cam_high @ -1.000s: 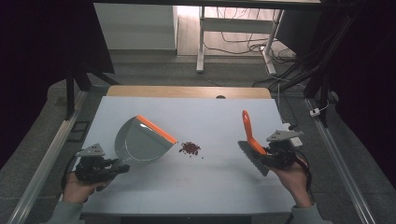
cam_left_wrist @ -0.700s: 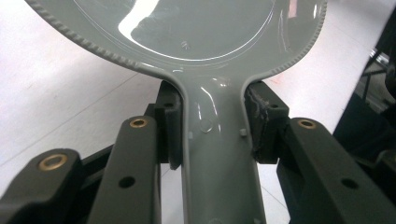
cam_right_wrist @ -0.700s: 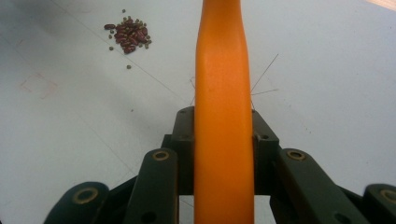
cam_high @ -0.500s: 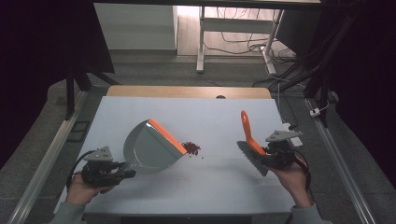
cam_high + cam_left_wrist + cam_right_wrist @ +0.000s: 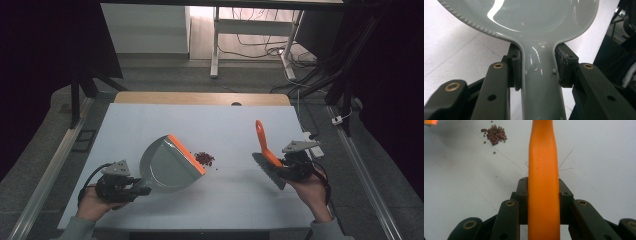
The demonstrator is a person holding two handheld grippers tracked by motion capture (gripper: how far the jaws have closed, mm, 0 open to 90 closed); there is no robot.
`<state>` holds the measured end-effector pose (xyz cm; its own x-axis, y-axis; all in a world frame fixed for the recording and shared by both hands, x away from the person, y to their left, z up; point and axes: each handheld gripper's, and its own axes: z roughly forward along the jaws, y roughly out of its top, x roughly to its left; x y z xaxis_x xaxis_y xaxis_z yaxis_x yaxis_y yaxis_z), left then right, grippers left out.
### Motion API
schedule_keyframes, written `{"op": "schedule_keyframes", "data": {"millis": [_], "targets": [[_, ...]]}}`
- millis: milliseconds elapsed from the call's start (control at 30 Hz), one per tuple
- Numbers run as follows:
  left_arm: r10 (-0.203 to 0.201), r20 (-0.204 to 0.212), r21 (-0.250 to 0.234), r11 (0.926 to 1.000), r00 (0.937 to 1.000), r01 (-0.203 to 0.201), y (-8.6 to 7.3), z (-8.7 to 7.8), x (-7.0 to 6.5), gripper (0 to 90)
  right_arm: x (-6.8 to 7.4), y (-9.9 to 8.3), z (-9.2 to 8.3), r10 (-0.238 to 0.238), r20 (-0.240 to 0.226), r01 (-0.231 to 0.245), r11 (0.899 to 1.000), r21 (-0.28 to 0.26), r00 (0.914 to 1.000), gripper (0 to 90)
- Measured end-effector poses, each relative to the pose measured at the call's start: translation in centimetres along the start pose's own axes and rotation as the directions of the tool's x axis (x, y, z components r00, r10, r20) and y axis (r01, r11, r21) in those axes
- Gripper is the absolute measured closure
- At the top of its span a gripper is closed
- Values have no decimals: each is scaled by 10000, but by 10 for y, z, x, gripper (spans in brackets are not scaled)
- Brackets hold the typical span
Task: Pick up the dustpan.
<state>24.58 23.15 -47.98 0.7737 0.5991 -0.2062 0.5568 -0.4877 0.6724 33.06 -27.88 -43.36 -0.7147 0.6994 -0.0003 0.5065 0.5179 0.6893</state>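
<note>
Left gripper (image 5: 142,190) at the near left of the table (image 5: 150,115), clenched on the grey handle of the dustpan (image 5: 167,165); in the left gripper view, pads (image 5: 517,67) pressed against both sides of that handle, the pan (image 5: 529,15) spreading wide beyond the jaws. Held low over the table, well left of the beans (image 5: 204,158). Orange lip of the dustpan turned toward the beans, just beside them, nearly touching the pile's left edge; contact impossible to tell.

Beans in a small dark heap near the middle of the table, a few stray ones scattered round it. Seen also in the right gripper view (image 5: 494,135), up and left of the orange handle, apart from it.

Right gripper (image 5: 282,167) well right of the beans, near the table's right edge, clenched on the brush (image 5: 265,155). Orange handle standing up and away from the hand, dark bristles slanting down toward the near side, on the side facing the beans. In the right gripper view, brush (image 5: 543,182) running straight up between the jaws, pads (image 5: 522,195) tight against both its sides. Brush clear of the beans, with bare table between.
</note>
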Motion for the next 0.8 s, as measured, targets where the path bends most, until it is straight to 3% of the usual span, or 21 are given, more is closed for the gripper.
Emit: {"op": "schedule_keyframes", "data": {"millis": [267, 800], "targets": [[-209, -222, 247, 9995, 9995, 215, -1, 3, 3, 614, -1, 0, 0, 3, -7, -3, 10000, 16, 10000, 709], [-403, 213, 1067, 9936, 9990, 379, 0, 20, 7, 615, 0, -1, 6, -18, -71, 19, 9998, 175, 10000, 709]]}}
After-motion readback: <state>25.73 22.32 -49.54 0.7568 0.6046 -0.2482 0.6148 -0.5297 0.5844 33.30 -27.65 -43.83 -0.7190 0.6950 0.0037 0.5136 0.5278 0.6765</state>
